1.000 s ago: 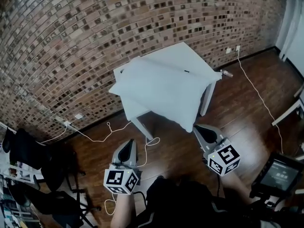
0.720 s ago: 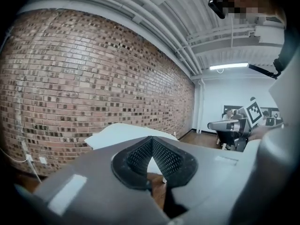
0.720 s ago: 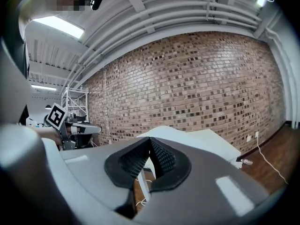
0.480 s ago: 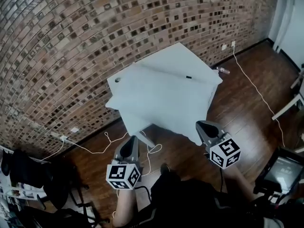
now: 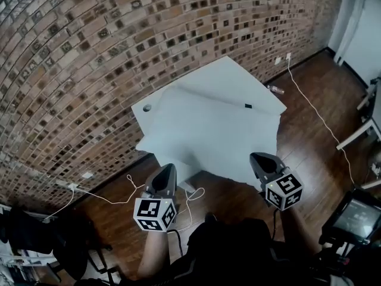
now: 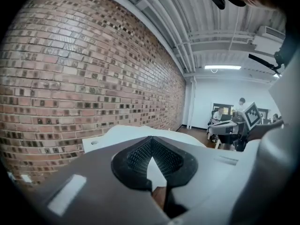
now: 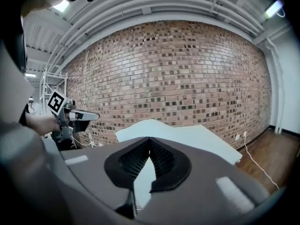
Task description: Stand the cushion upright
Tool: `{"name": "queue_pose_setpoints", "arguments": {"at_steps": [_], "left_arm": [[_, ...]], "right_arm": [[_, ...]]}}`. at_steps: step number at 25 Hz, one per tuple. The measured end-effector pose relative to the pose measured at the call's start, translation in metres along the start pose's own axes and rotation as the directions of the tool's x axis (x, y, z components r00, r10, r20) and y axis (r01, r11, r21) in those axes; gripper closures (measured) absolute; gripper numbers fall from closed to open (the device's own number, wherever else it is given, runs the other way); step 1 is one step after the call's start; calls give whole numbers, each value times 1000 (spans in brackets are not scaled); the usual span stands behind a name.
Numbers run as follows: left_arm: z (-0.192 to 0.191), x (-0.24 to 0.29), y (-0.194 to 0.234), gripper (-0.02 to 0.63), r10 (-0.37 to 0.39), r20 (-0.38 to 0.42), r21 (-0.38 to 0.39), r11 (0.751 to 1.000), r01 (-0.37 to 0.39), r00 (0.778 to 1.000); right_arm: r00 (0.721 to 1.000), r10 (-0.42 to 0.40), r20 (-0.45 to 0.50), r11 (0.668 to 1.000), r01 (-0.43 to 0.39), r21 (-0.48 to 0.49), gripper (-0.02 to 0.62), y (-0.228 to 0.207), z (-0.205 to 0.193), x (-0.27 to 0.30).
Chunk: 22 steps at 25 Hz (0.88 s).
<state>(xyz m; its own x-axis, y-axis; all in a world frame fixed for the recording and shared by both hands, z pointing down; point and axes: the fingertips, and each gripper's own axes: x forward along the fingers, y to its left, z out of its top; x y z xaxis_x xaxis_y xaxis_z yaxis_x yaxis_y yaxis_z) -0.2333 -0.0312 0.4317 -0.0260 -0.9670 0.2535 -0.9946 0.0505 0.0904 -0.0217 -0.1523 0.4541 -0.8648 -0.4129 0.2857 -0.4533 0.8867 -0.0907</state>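
Item 1. Your left gripper (image 6: 151, 142): jaws pressed together, with nothing between the pads. It is held low in front of you and points toward the worktop. Its marker cube (image 5: 153, 213) sits nearest you.

Item 2. Your right gripper (image 7: 150, 140): jaws also pressed together and empty. It is level with the left one and well apart from it. Its marker cube (image 5: 284, 190) faces up at you.

Item 3. Cushion (image 5: 208, 133): white and large. It lies flat on the worktop, and its near edge hangs over the front side toward you. It is not upright. Both of your grippers are near that overhanging edge, the left by its middle and the right by its near right corner. Neither grips it, and the head view does not settle whether either tip touches it.

Item 4. Worktop (image 5: 232, 79): a white table set cornerwise against the brick wall (image 5: 89, 52). Its far part is bare. It has a round cable hole (image 5: 147, 108) near its left corner, and a small dark object (image 5: 247, 106) rests at the cushion's far edge.

Item 5. Floor (image 5: 309, 154): dark wood. A white cable (image 5: 321, 119) runs across it from a wall socket (image 5: 287, 56).
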Motion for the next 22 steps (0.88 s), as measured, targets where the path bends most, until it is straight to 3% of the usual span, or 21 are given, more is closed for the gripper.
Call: {"name": "queue_pose_setpoints", "arguments": {"at_steps": [7,13,17,19,22], "left_arm": [[-15,25,39,603,-5,-59,-49,999,2,998],[-10,61,47,603,18,-97,-38,999,-22,995],[3,95,51,603,18,-141,-9,1000,-19,990],[5,113,52,603,17,-160,-17,1000,-20,987],[3,137,54,603,35,-204,-11,999,-38,978]], "right_arm": [[997,-49,-52,998,50,30,589,-19,-7,22],[995,-57,-76,997,61,52,589,-58,-16,32],[991,-59,-117,990,73,122,584,-89,-24,40],[990,-55,-126,983,75,166,494,-106,-28,42],[990,-66,-124,968,94,233,426,-131,-32,41]]}}
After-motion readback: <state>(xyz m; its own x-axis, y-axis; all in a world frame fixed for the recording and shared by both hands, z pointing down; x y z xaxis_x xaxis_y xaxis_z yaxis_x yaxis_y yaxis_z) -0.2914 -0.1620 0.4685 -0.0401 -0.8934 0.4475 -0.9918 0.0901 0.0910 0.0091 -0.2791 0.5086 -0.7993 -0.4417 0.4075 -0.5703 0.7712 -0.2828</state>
